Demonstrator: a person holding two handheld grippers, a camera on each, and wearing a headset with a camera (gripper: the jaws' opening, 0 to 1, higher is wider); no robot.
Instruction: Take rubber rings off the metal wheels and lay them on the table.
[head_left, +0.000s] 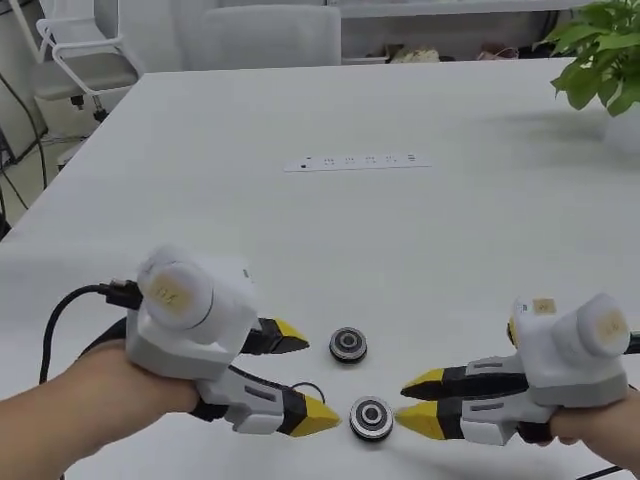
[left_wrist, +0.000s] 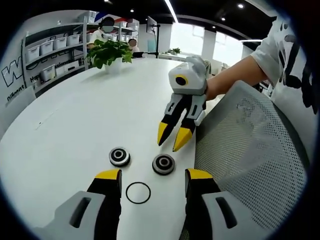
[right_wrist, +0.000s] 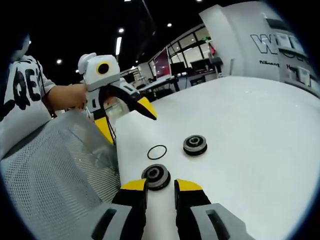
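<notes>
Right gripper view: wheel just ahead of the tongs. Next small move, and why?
Probably ease the right tongs forward and close on the near wheel: it lies just past their parted, empty tips, in line with the gap. The left tongs are open beside it, free to work the rubber.

A white power strip (head_left: 357, 161) lies flat — a leafy plant (head_left: 600, 55) stands beyond.
</notes>
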